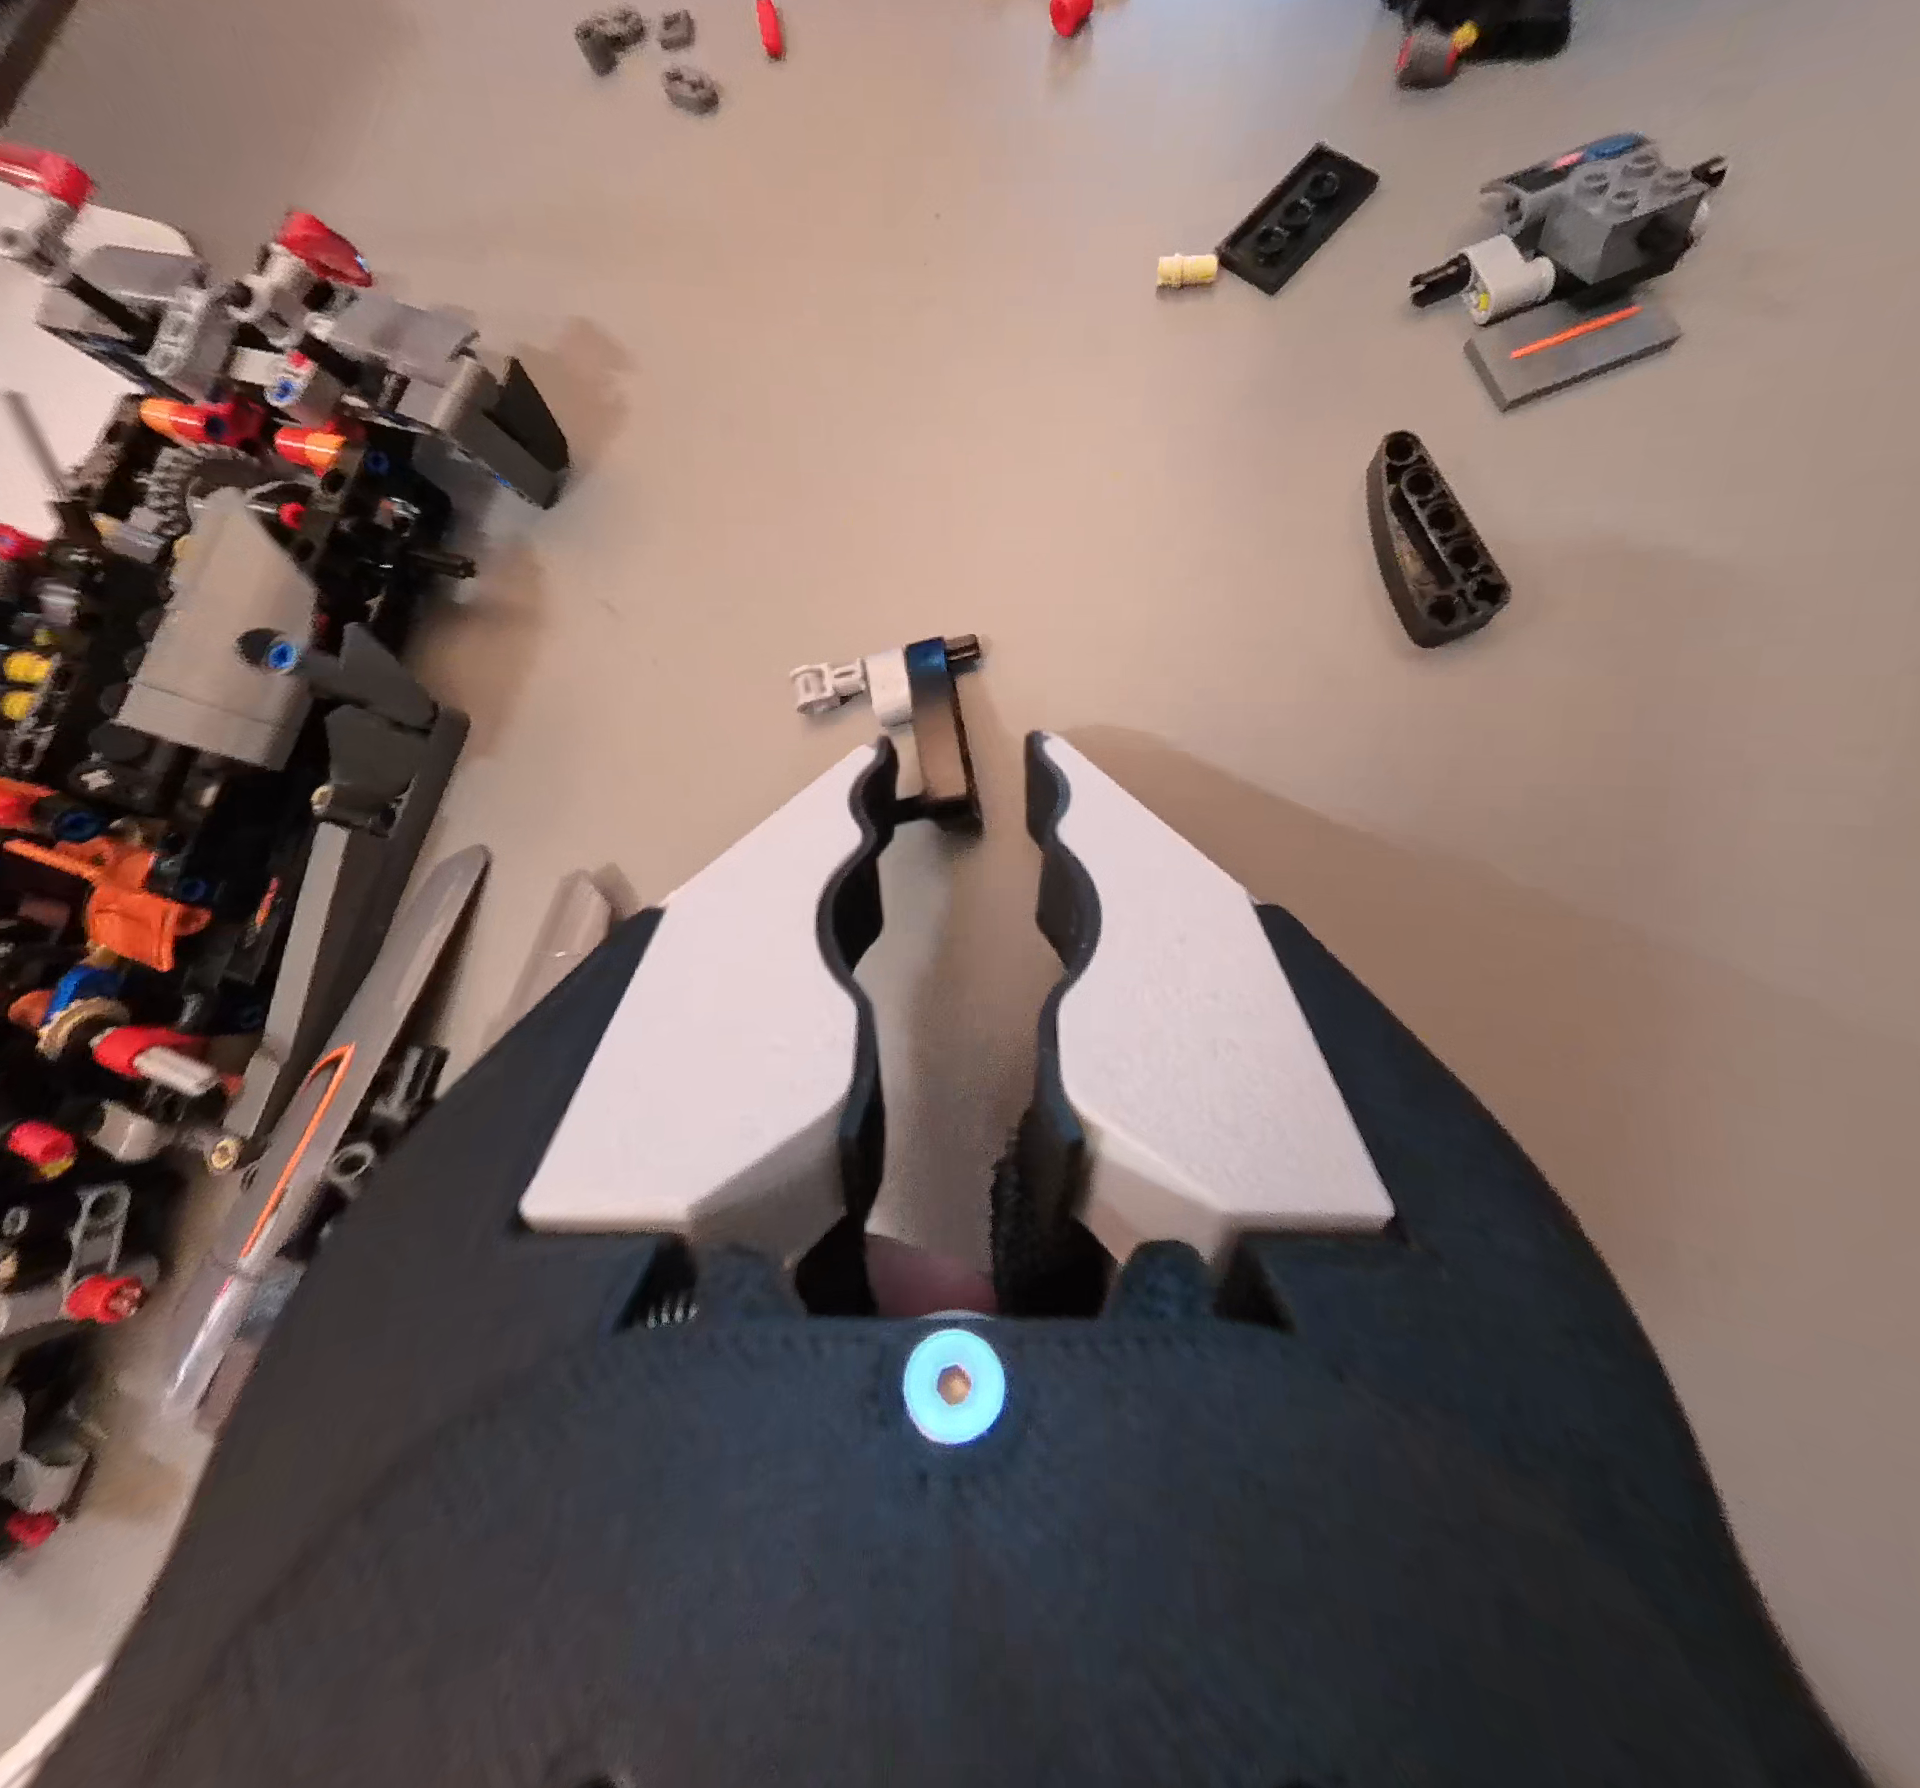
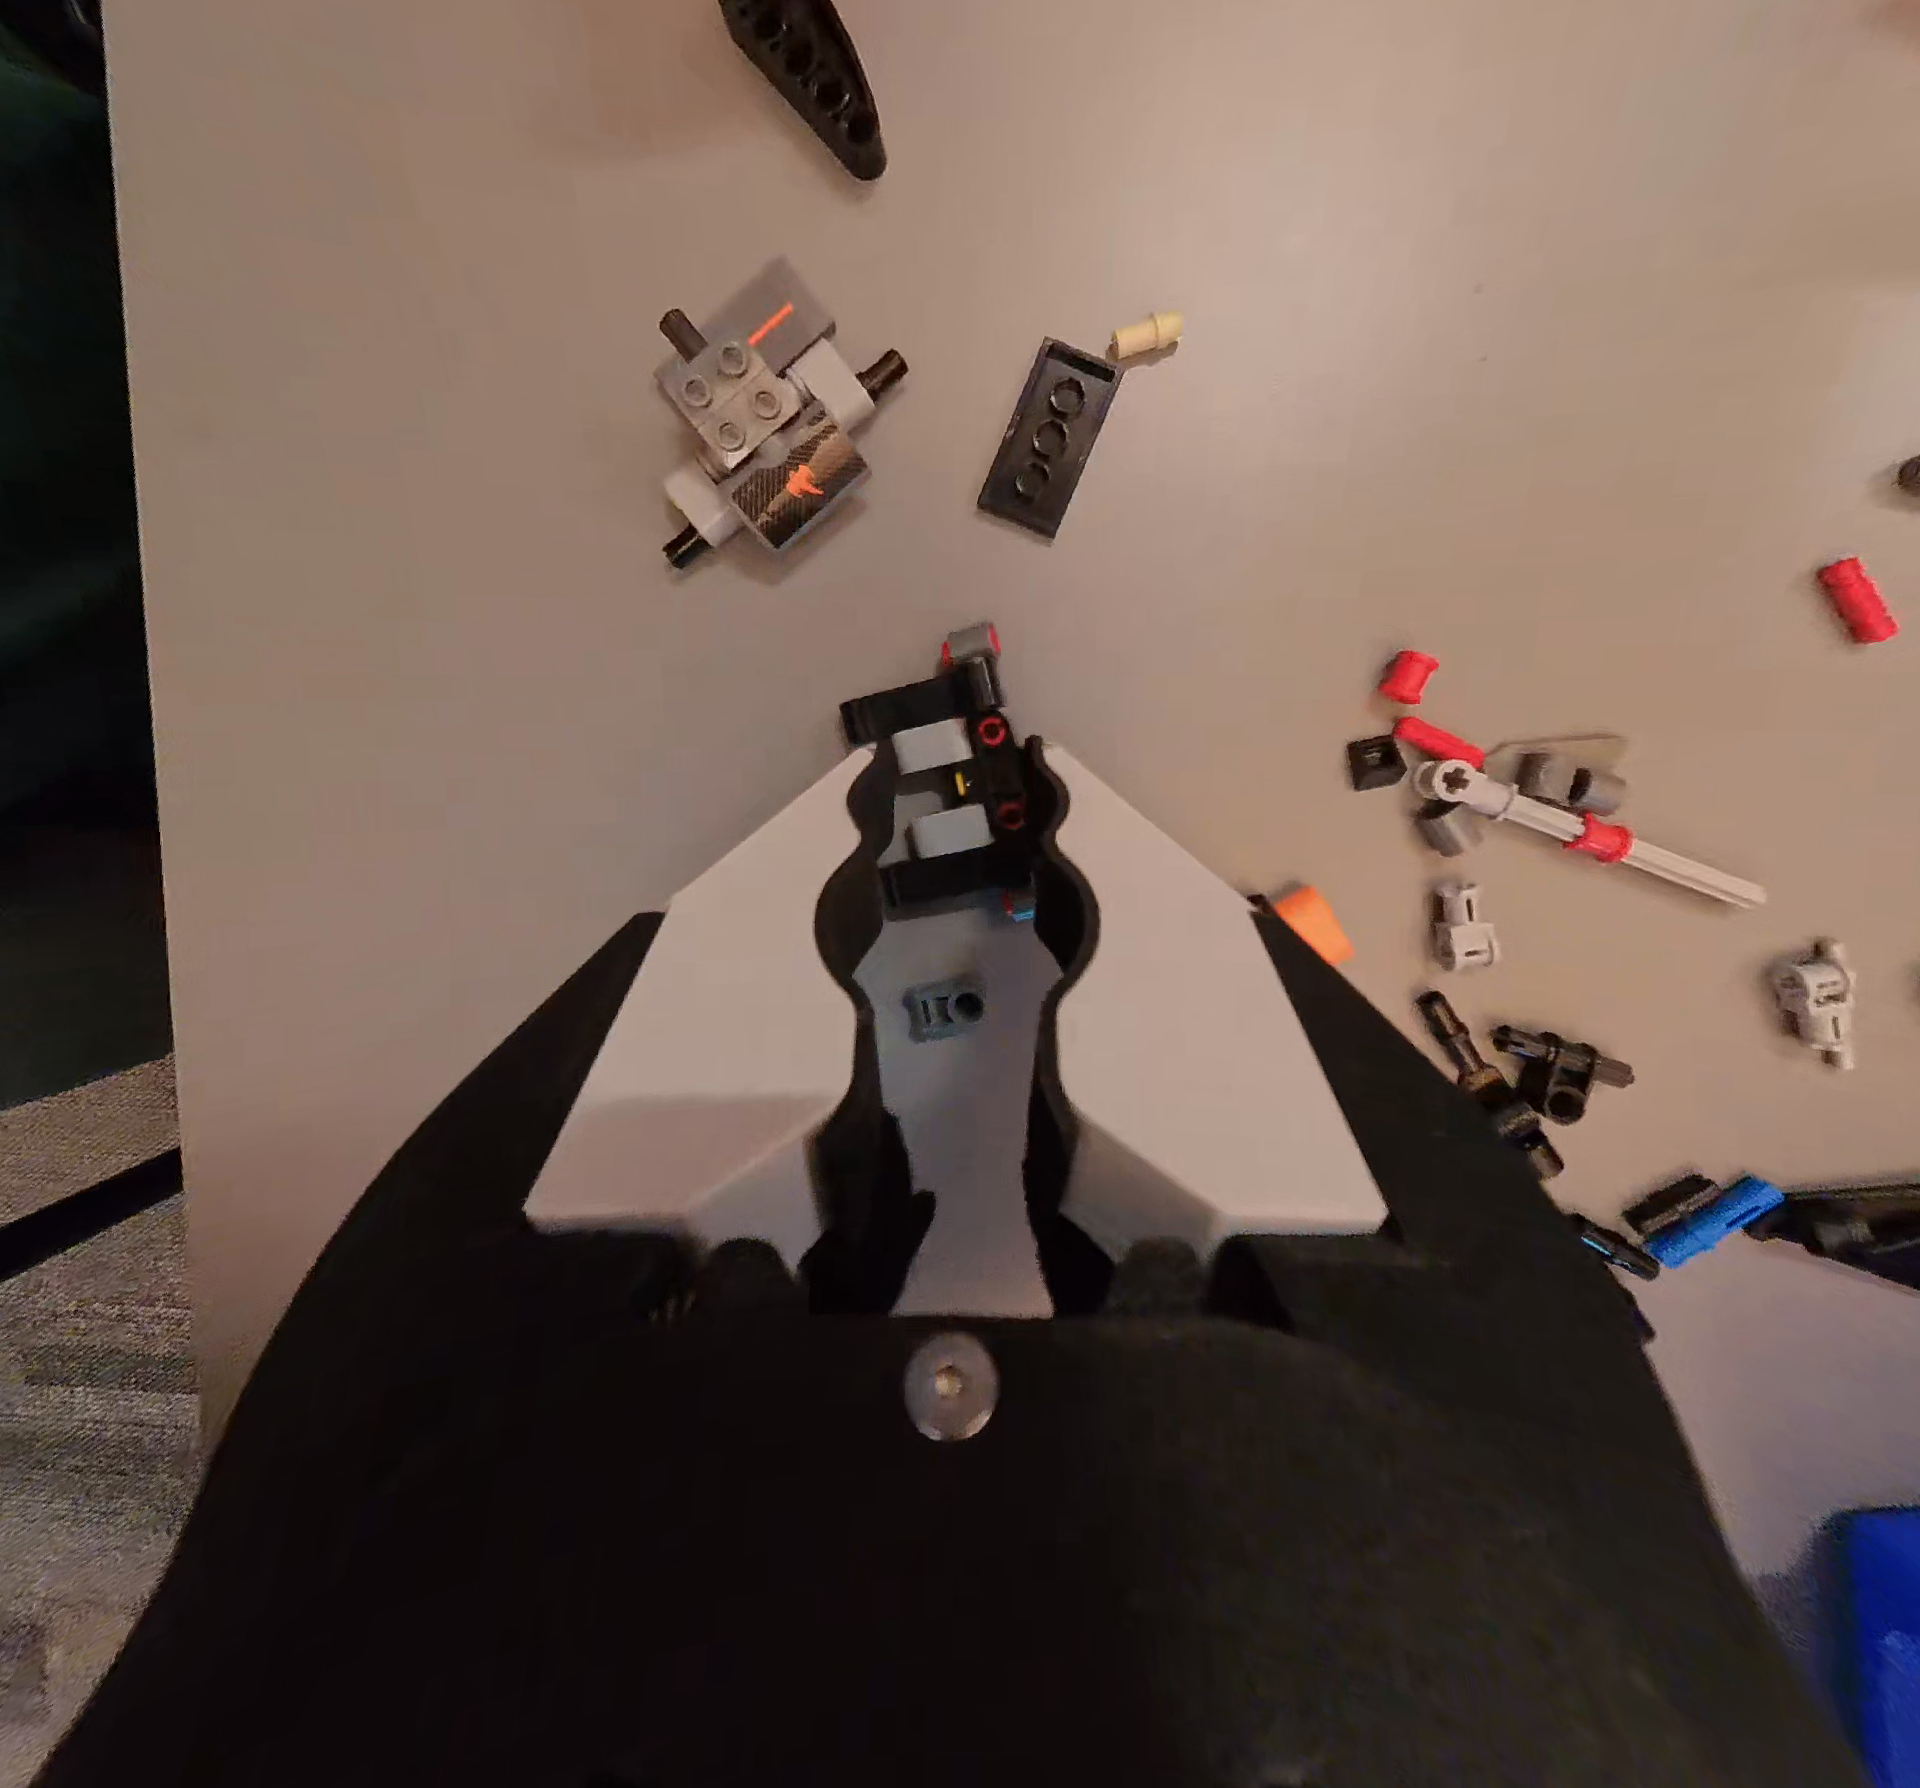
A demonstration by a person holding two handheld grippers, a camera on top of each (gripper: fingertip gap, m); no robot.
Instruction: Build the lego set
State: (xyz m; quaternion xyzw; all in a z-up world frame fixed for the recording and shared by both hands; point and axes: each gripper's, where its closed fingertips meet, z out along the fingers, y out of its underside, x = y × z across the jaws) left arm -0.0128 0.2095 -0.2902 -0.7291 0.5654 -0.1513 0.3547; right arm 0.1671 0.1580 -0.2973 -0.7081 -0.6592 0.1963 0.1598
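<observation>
I am reading the left gripper [image 1: 956, 751] as released: its grey-and-black fingers [image 1: 748, 959] are standing apart, and a small black-and-white plastic Lego sub-assembly with a pale grey connector on one end [image 1: 914, 710] is lying on the beige counter [image 1: 935, 388] at the fingertips, its black arm reaching into the gap. Whether it is touching the left-hand finger I cannot tell. The right gripper [image 2: 956, 751] is clenching a black plastic Lego frame with light grey blocks and red pin ends [image 2: 951, 782], which is sitting between the tips and projecting forward over the counter. I am judging both pieces to be light, rigid and smooth-sided, liable to twist or slip under an off-centre pinch, with press-fit pins that could pop out if squeezed across a joint. I am favouring a hold across the flat black beam faces, not the protruding pins. The large multicoloured partly built model [image 1: 208, 658] is standing well to the left, and the black curved panel with holes [image 1: 1439, 543] is lying apart to the right.
</observation>
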